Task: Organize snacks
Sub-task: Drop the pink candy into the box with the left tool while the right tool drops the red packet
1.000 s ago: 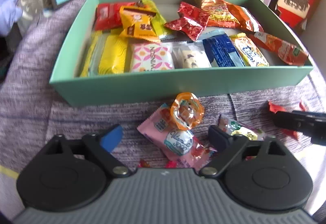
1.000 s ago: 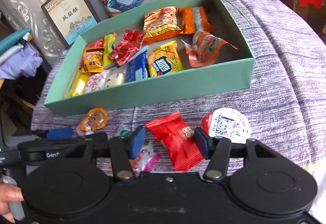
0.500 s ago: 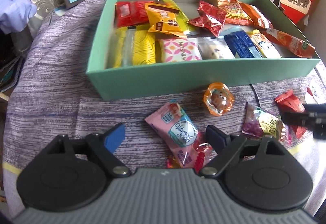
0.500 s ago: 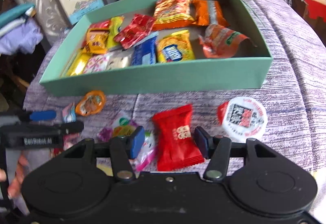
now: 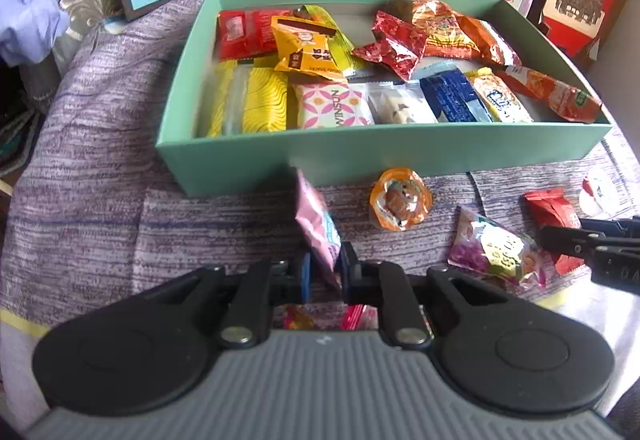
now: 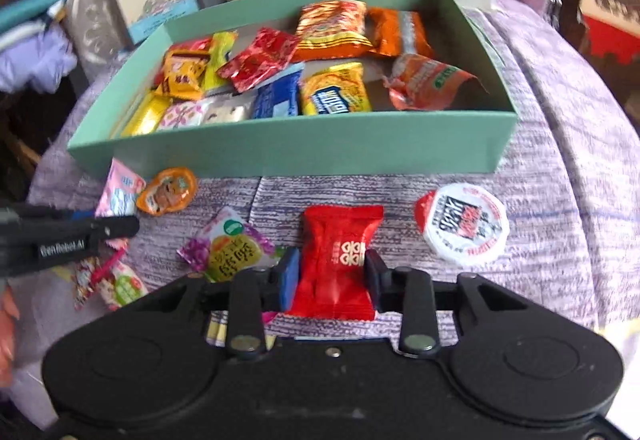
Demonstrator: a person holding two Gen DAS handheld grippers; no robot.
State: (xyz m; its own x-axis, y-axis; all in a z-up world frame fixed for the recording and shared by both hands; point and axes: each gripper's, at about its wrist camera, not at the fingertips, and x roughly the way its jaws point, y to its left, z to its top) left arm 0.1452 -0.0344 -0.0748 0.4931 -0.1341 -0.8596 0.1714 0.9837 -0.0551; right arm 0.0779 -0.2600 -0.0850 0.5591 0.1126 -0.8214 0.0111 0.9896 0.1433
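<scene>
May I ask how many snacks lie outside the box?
6: pink packet, left gripper; red packet, right gripper; orange jelly, purple packet, white cup, speckled packet; maybe more hidden.

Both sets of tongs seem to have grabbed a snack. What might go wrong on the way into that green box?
1. The left tongs pinch the pink packet only at its lower end, so it may slip out or swing.
2. The right tongs squeeze the red packet across its middle, which may crush what is inside.
3. The green box has a raised near wall that a dangling packet might catch on.
</scene>
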